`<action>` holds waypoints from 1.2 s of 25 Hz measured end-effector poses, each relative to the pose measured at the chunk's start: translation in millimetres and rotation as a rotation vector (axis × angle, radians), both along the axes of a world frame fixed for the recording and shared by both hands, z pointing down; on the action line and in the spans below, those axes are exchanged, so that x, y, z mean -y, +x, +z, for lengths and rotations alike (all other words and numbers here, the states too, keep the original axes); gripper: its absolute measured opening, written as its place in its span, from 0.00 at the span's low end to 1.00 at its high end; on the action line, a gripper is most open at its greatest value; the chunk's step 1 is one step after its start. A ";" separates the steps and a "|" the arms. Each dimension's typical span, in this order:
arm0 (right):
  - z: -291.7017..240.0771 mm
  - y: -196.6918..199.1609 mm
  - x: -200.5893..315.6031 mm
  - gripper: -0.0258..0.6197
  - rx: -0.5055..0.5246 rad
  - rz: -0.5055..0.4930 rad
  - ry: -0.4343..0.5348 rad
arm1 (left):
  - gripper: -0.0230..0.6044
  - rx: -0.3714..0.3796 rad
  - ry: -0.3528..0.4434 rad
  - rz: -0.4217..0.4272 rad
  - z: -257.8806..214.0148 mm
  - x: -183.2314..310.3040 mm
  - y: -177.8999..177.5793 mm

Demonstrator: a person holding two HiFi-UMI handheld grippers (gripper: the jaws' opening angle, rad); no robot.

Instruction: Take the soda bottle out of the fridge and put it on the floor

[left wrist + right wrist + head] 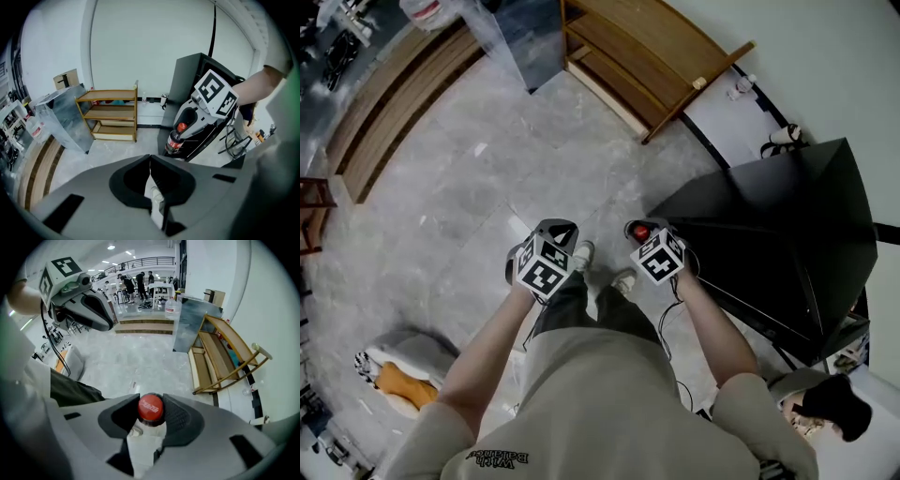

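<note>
1. The grey marble floor [487, 178], where the bottle has to end up, is lying bare around the person's feet, so nothing is blocking the set-down.
2. The dark cabinet [778, 234], judged to be the fridge, is standing just to the person's right. The bottle is no longer sitting inside it, so the taking-out step is looking done.
3. A wooden shelf [647, 56] is leaning against the far wall, well apart from the work and playing no part in it.
4. The person is standing upright and holding both tools out in front at roughly equal height.
5. The right gripper [642, 232] is carrying the load: its fingers [180, 416] are clamping the neck just under the red cap [151, 408].
6. The left gripper [555, 230] is doing nothing. Its fingers [131, 180] are meeting at the tips with nothing between them.
7. The soda bottle [176, 139] is hanging upright from the right gripper beside the cabinet, apparently above the floor and not resting on it.
8. The lowering, the standing of the bottle on the floor and the release are remaining, so the task is sitting roughly halfway.
</note>
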State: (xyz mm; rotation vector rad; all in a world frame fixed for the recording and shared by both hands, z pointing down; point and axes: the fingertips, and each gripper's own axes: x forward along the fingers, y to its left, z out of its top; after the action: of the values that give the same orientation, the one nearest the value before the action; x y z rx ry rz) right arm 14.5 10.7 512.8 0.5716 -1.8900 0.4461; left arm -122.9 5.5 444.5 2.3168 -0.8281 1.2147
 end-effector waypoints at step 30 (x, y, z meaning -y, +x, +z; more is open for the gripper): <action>235.3 -52.3 54.2 0.24 -0.096 0.144 -0.132 | 0.05 0.036 -0.211 0.049 230.5 41.6 -39.8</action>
State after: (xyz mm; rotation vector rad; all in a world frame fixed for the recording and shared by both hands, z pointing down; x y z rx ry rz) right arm -37.8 -43.5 748.1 0.6316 -1.7210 0.6215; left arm -162.7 -36.1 675.0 2.1615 -0.6253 1.3012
